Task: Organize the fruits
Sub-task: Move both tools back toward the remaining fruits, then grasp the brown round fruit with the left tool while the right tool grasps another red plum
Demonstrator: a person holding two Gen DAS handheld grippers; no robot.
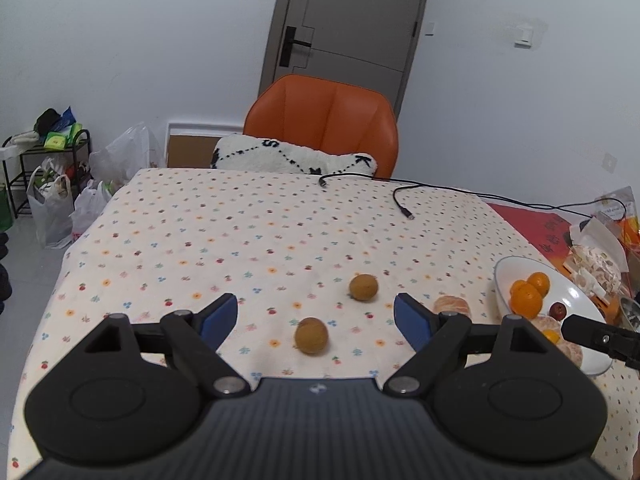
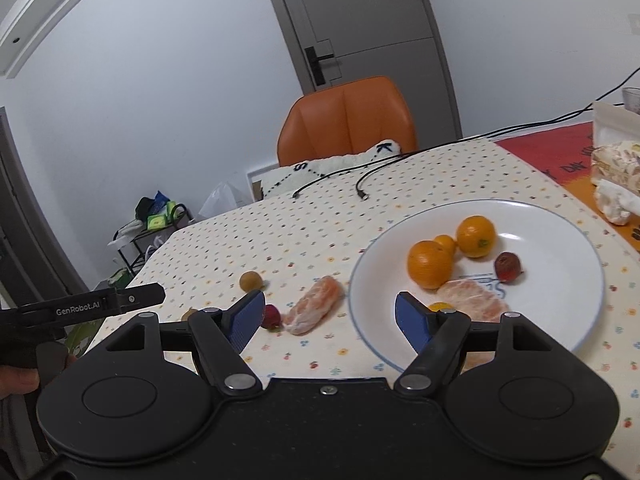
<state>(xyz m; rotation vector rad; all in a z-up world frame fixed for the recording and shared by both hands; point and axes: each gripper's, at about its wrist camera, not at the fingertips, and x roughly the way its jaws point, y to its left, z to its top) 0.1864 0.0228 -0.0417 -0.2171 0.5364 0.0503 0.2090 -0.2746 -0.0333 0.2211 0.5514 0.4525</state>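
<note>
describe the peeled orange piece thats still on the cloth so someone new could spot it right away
Find the white plate on the dotted tablecloth. Just off its left rim, on the cloth, lies the peeled segment cluster. Pale, stringy and skinless, it differs from the small dark red fruit beside it and the round brown fruit farther back.

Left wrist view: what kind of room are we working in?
Most likely a room in a home: a table under a floral tablecloth, an orange chair holding a cushion, and shopping bags on the floor.

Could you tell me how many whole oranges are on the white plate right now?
3: a front-left orange, a right orange, and a smaller orange between them, partly hidden. Others may be hidden.
</note>
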